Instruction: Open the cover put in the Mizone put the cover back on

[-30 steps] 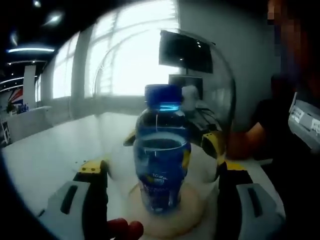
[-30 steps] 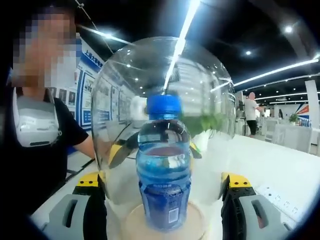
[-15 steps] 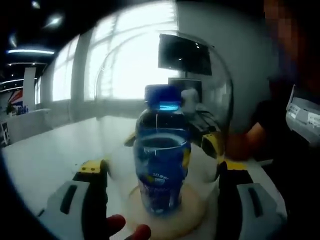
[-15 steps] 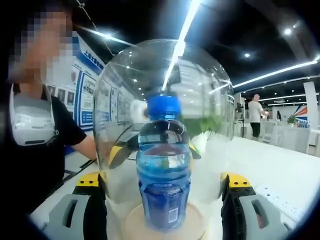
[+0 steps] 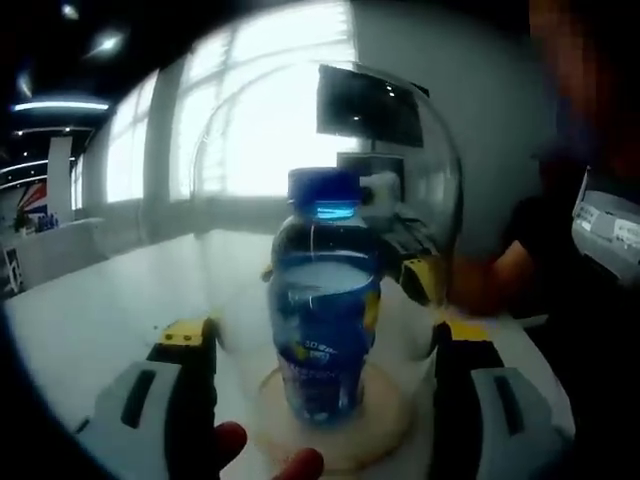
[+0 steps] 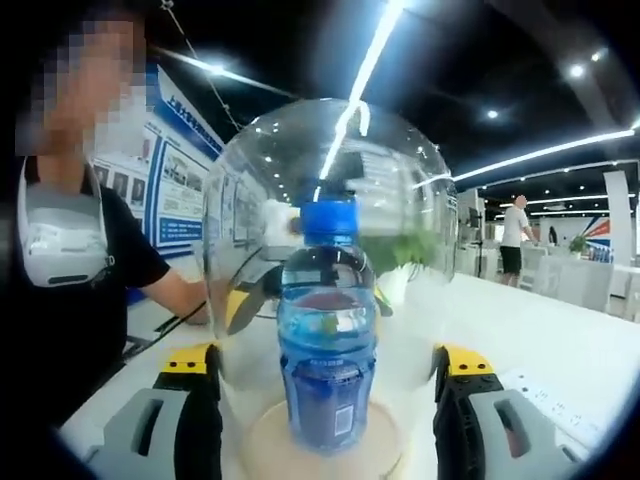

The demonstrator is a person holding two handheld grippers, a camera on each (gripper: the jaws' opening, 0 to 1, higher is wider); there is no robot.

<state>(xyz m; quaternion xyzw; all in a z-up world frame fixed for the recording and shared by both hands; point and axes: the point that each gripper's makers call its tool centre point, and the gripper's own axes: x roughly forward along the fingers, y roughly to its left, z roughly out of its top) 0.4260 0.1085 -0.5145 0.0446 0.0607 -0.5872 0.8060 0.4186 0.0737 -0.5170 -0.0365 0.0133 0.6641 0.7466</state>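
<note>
Both views pulled back slightly from the Mizone bottle (image 6: pixel 328 340), now upright on the round base (image 6: pixel 262 440) under the glass cover (image 6: pixel 400 200) on the counter (image 6: pixel 560 340); both grippers' fingers (image 6: pixel 196 410) gape empty, task looks essentially done

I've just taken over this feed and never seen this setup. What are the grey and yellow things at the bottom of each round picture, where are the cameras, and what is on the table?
There is no robot arm: a person holds a two-jaw gripper in each hand, and a fisheye camera rides on each. The grey and yellow pieces are the jaws of the left gripper and the right gripper, both spread wide. The two views face each other across a white table. On it a blue Mizone bottle stands upright on a round pale base, under a clear glass dome cover. Each pair of jaws flanks the dome's lower part; whether they touch the glass I cannot tell. A fingertip shows by the left gripper.
</note>
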